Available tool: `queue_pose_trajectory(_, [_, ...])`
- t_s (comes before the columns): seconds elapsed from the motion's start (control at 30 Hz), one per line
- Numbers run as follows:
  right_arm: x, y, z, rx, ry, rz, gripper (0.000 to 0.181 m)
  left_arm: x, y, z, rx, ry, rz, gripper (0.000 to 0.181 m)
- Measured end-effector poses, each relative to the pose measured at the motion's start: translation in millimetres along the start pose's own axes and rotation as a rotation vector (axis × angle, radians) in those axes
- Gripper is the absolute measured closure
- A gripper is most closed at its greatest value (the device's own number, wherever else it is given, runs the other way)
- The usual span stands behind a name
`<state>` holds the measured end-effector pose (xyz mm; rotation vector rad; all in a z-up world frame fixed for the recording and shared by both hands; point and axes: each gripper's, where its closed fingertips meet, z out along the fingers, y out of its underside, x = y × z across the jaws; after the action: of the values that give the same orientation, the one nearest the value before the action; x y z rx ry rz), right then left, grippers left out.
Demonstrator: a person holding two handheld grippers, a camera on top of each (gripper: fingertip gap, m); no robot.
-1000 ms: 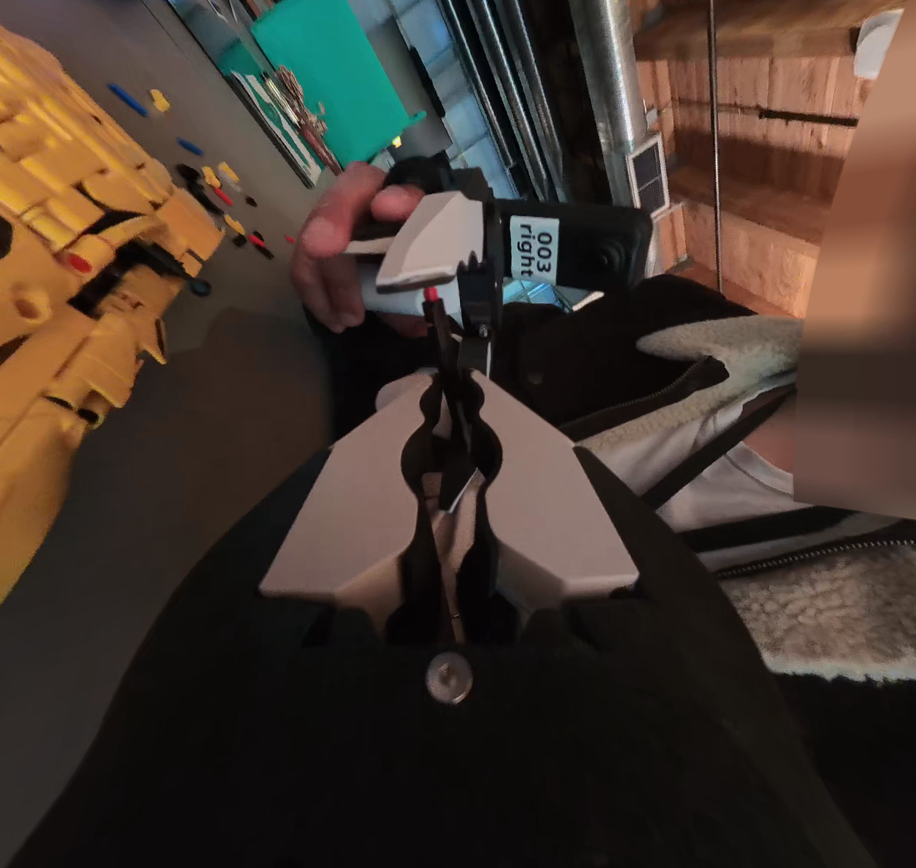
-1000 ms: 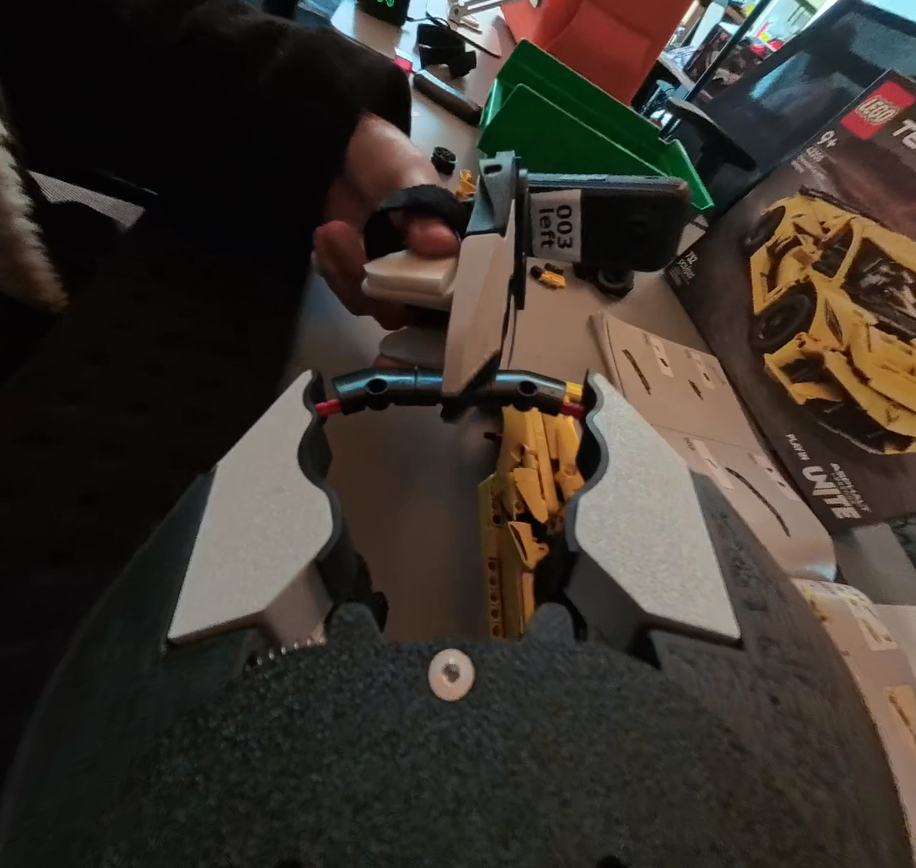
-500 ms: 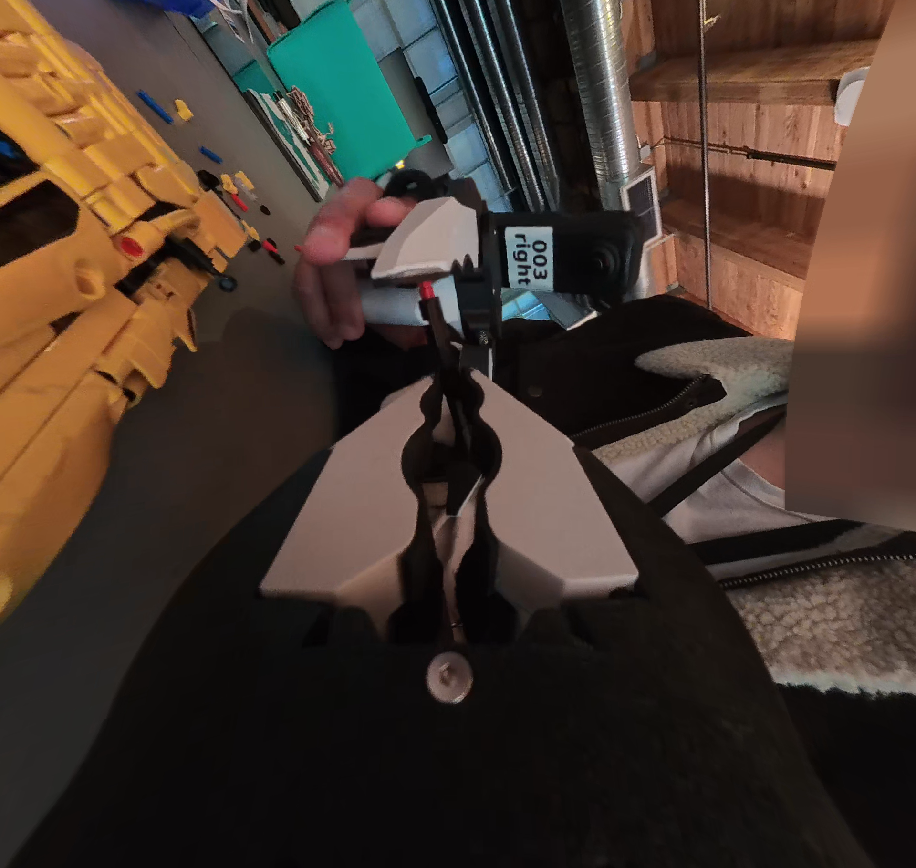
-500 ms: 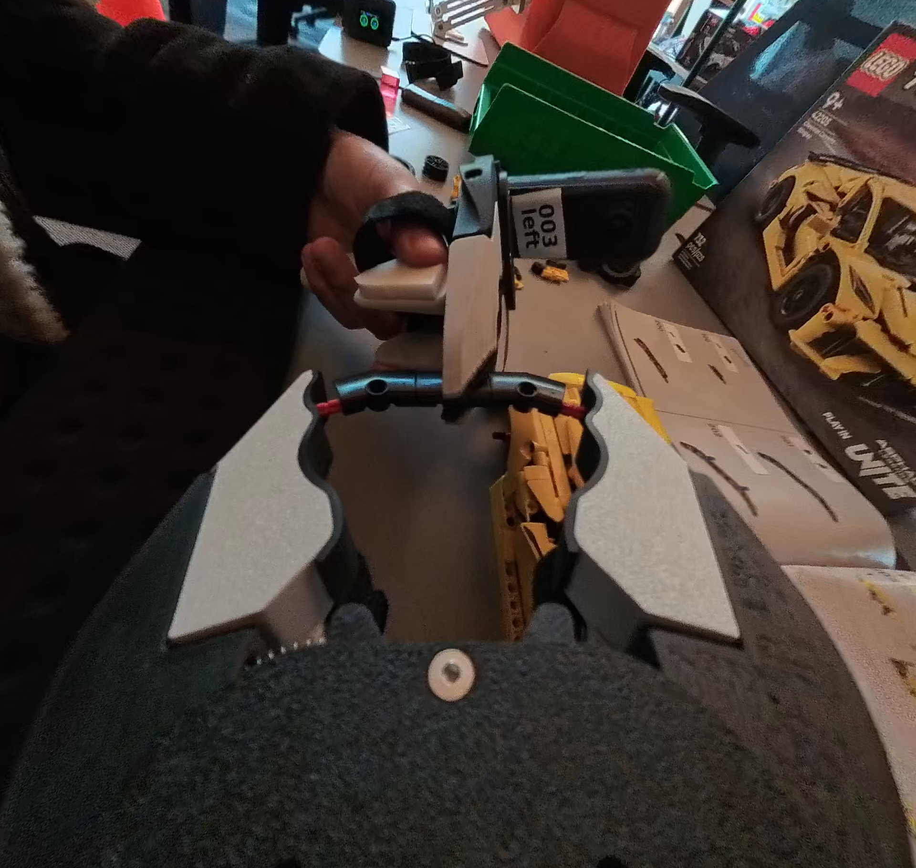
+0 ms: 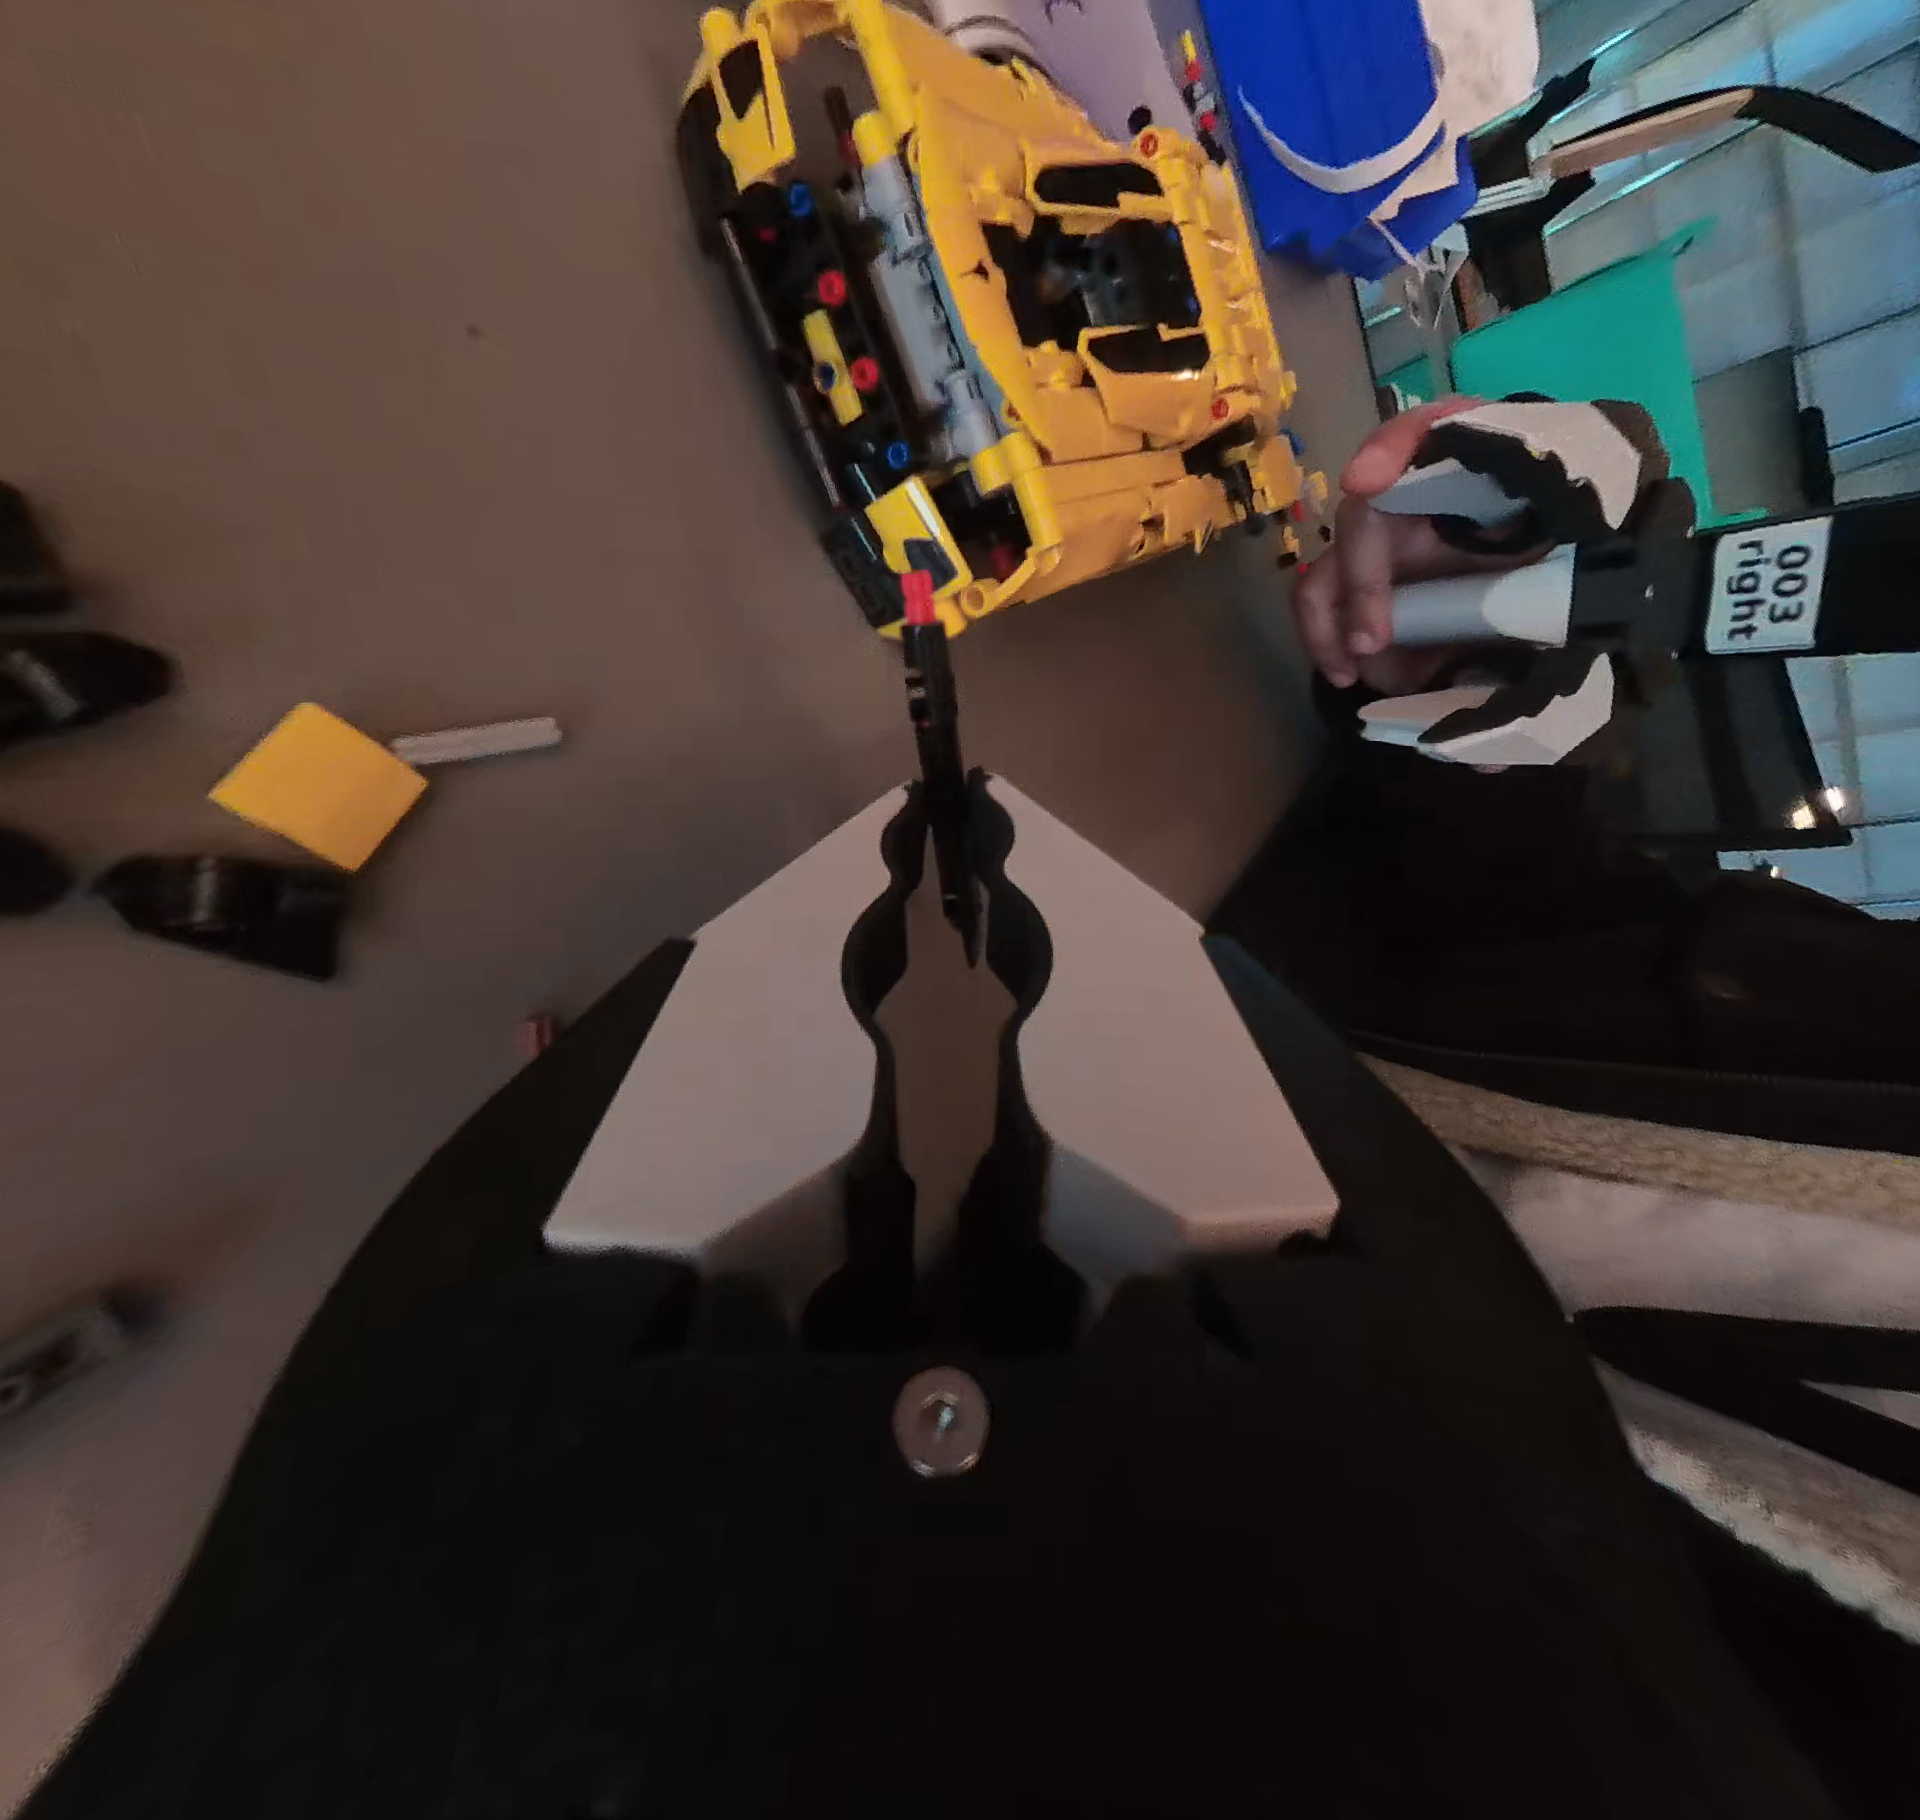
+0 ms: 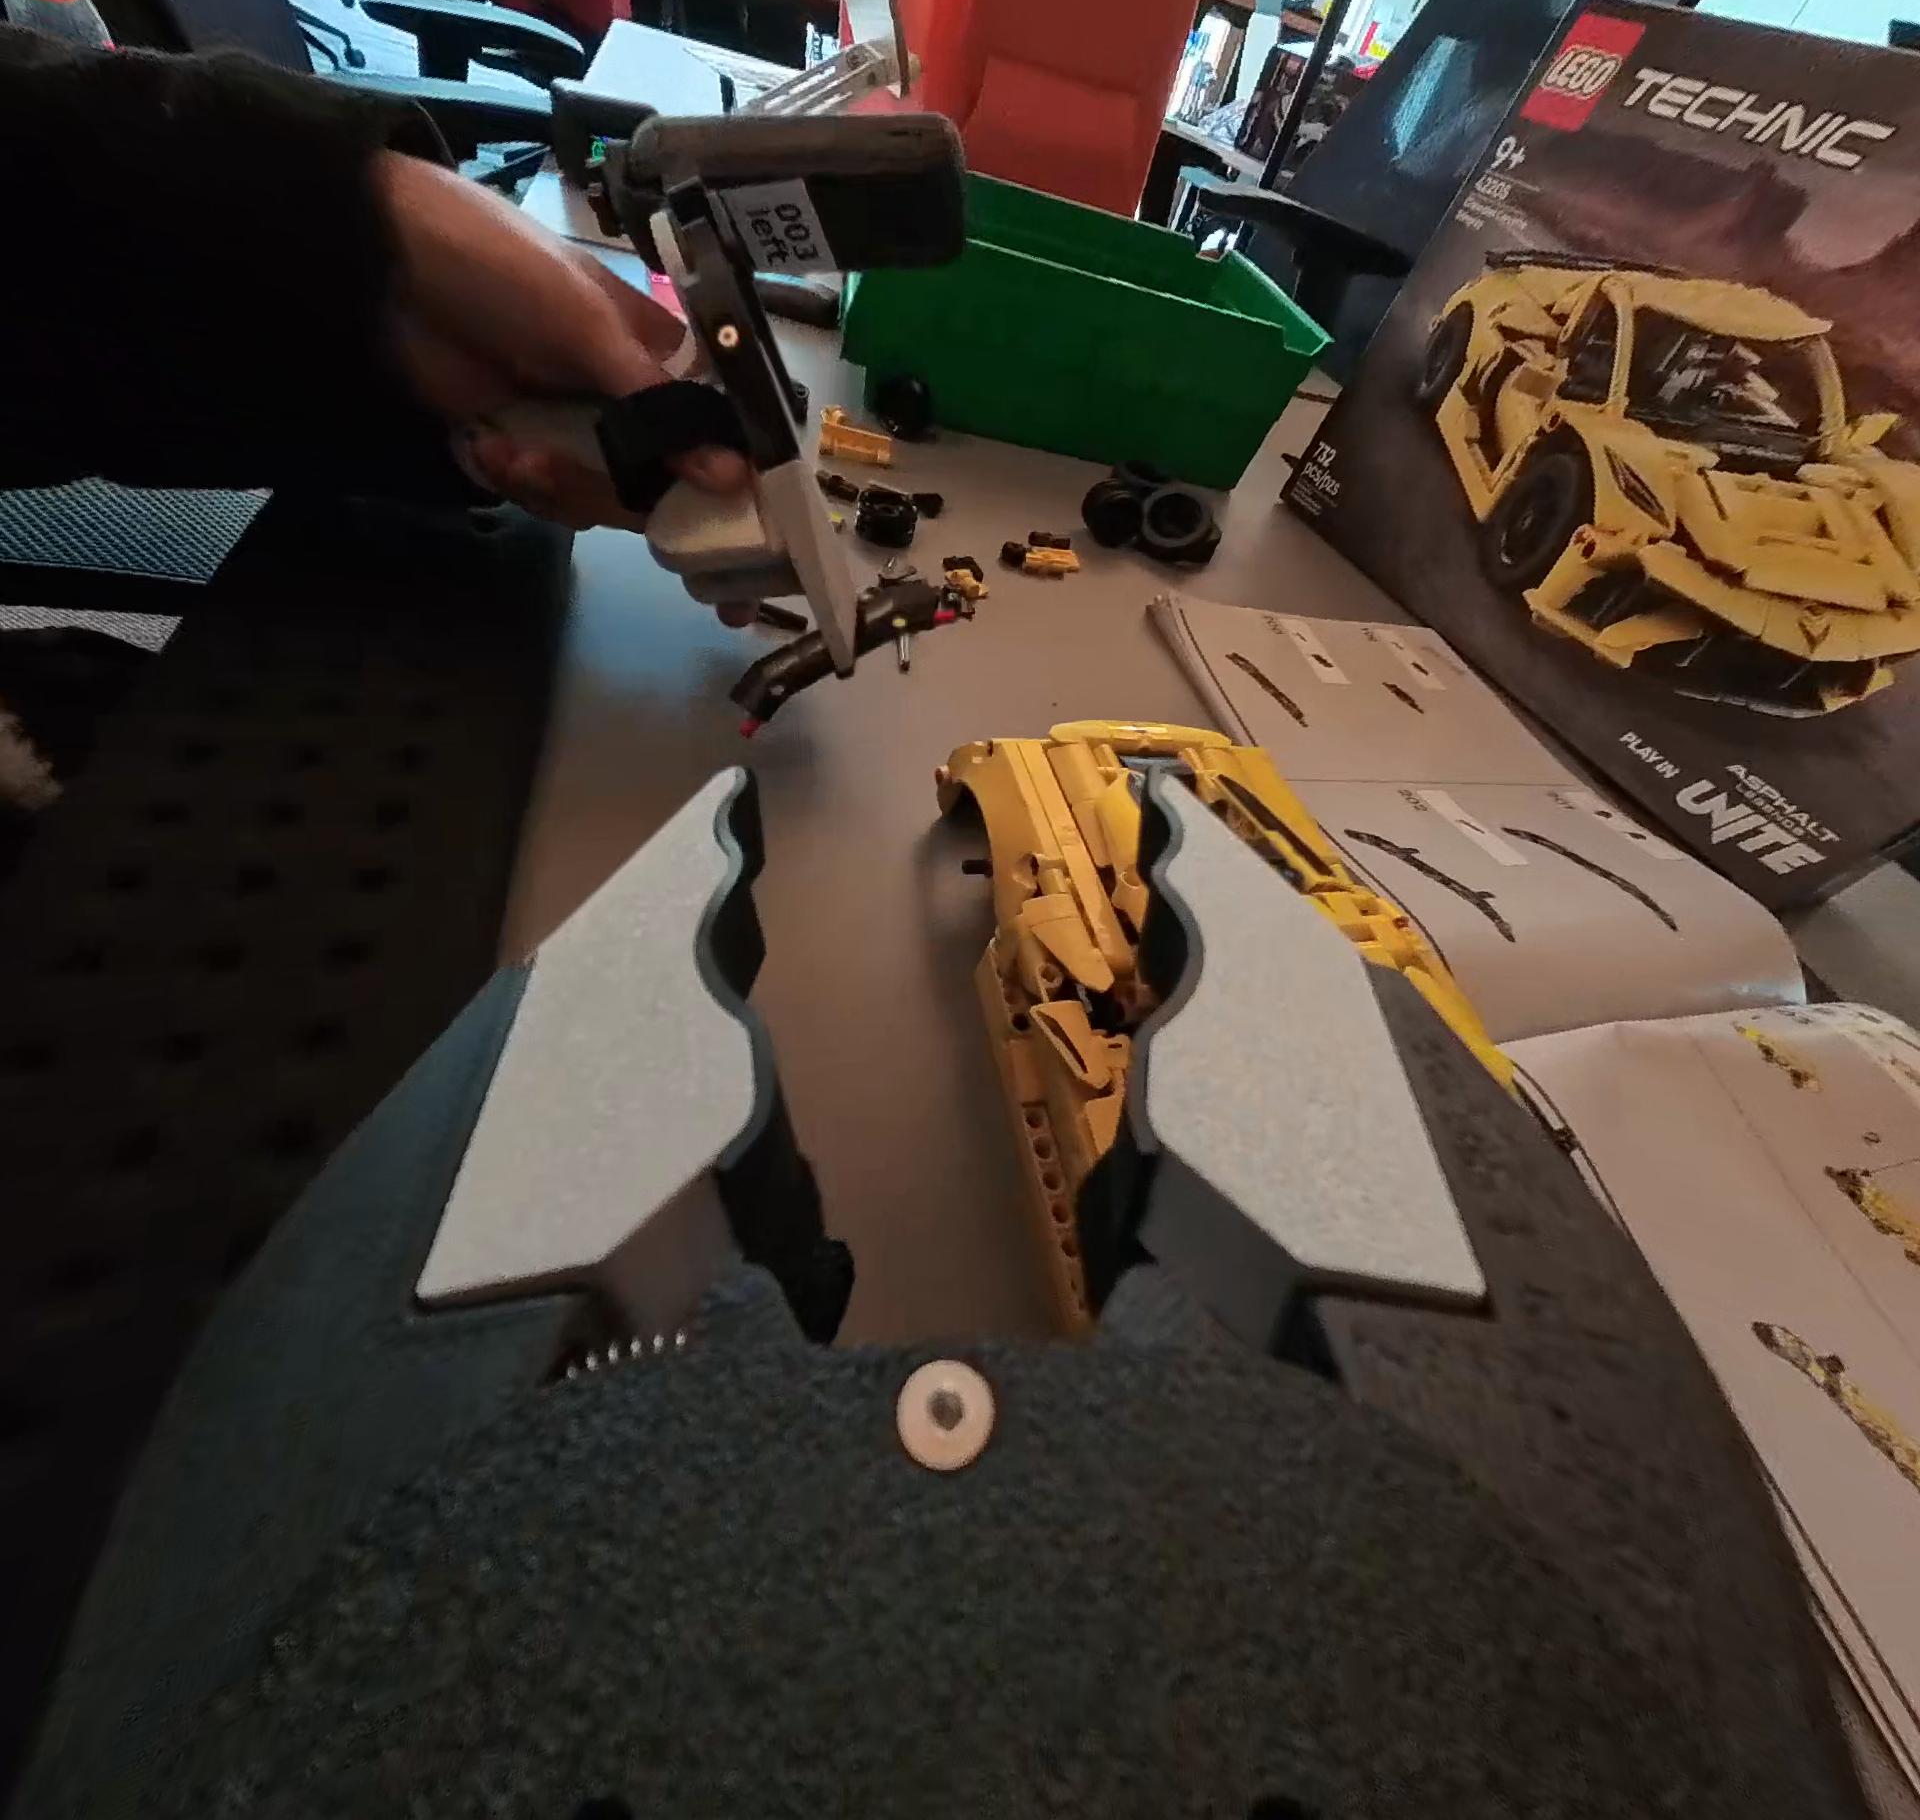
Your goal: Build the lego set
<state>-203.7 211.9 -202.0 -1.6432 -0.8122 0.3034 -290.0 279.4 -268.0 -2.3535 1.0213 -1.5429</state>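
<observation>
My left gripper (image 5: pixel 945 799) is shut on a black curved Lego piece (image 5: pixel 938 731) with a red pin at its far end. It holds the piece above the table, just short of the yellow Lego car (image 5: pixel 1018 316). In the right wrist view the left gripper (image 6: pixel 840 653) grips the same black piece (image 6: pixel 792 671) left of and beyond the car (image 6: pixel 1070 897). My right gripper (image 6: pixel 945 814) is open and empty, hovering over the car's near end. It also shows in the left wrist view (image 5: pixel 1496 617), to the right of the car.
A green bin (image 6: pixel 1060 336), the set's box (image 6: pixel 1642 440) and open instruction booklets (image 6: pixel 1403 783) lie behind and right of the car. Black tyres (image 6: pixel 1153 523) and small loose parts (image 6: pixel 1039 557) lie near the bin. A yellow panel (image 5: pixel 317 783), a grey axle (image 5: pixel 478 740) and black parts (image 5: pixel 223 913) lie left. Spacing between my two grippers at the tips: around 15 centimetres.
The black piece no longer spans my right gripper's fingertips. My left gripper has carried it away and turned down toward the table and car. The right gripper has drawn back with its fingers closer together.
</observation>
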Motion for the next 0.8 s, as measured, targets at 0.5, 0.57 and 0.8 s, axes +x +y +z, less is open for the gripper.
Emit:
queue_pose_trajectory(0.5, [14.2,6.6,-5.3,-0.015,0.052,0.017,0.114,-9.3,19.3,23.6,-0.112,-0.223,0.199,0.17])
queue_pose_trajectory(0.57, [18.4,7.3,-6.3,-0.012,0.062,0.037,0.114,-9.2,19.4,22.9,-0.104,-0.232,0.209,0.169])
queue_pose_trajectory(0.8, [35.2,6.5,-13.5,0.026,0.092,0.115,0.115,-12.1,11.4,14.1,-0.065,-0.343,0.291,0.157])
